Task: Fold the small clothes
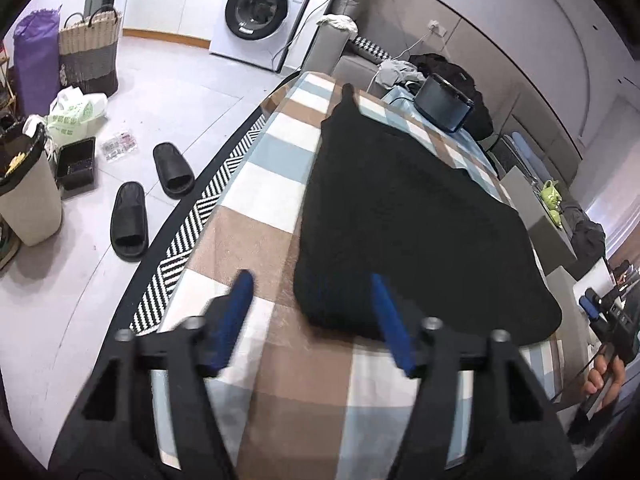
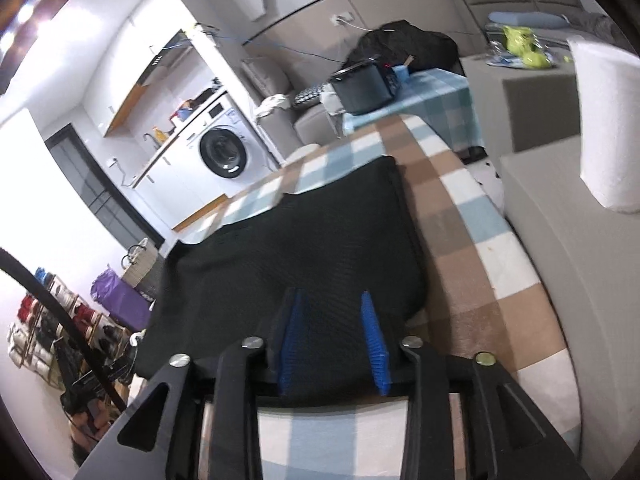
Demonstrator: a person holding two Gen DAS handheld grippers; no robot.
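- Both jaws stand apart and empty: the left gripper hangs over the black garment's near-left corner, the right gripper above its near edge, pads seemingly clear of the cloth, though blur hampers the view.
- It lies flat on the checked blanket, one narrow strip trailing toward the far end.
- Bare blanket borders the garment on its left and near sides; a dark box sits beyond it.
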